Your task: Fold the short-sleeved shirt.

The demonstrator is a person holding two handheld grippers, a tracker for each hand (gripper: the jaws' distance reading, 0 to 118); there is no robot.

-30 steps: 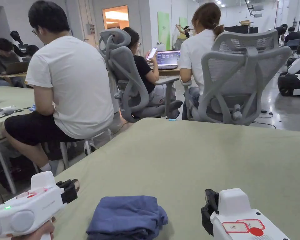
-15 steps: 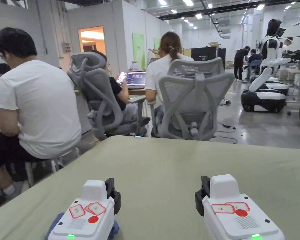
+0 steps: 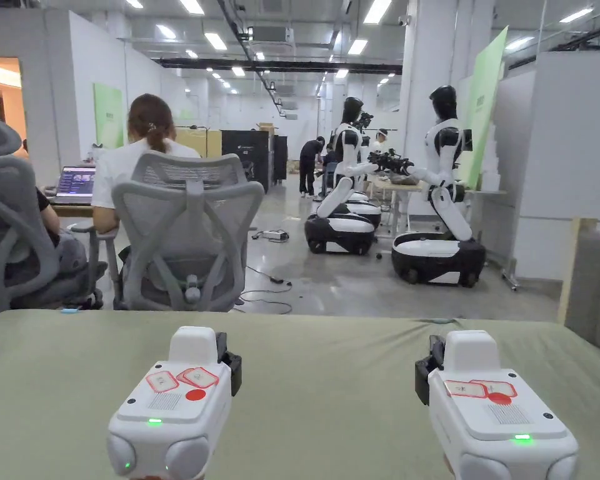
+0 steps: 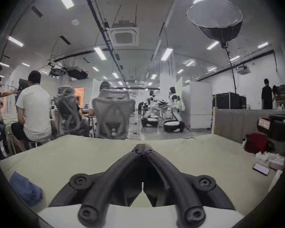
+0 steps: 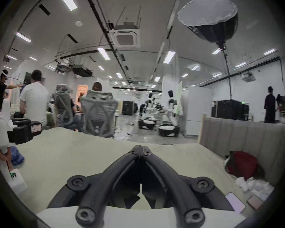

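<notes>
Both grippers, left gripper (image 4: 142,146) and right gripper (image 5: 141,147), fingers closed empty above tabletop (image 3: 330,362); we advise releasing contact with blue shirt (image 4: 25,188), apparently folded.

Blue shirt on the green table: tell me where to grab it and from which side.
The blue shirt lies bunched left of the left gripper, whose jaws are closed and empty. I would open that gripper, swing left and come down from above onto the raised upper fold, since the heap shows no flat edge to slide under.
</notes>
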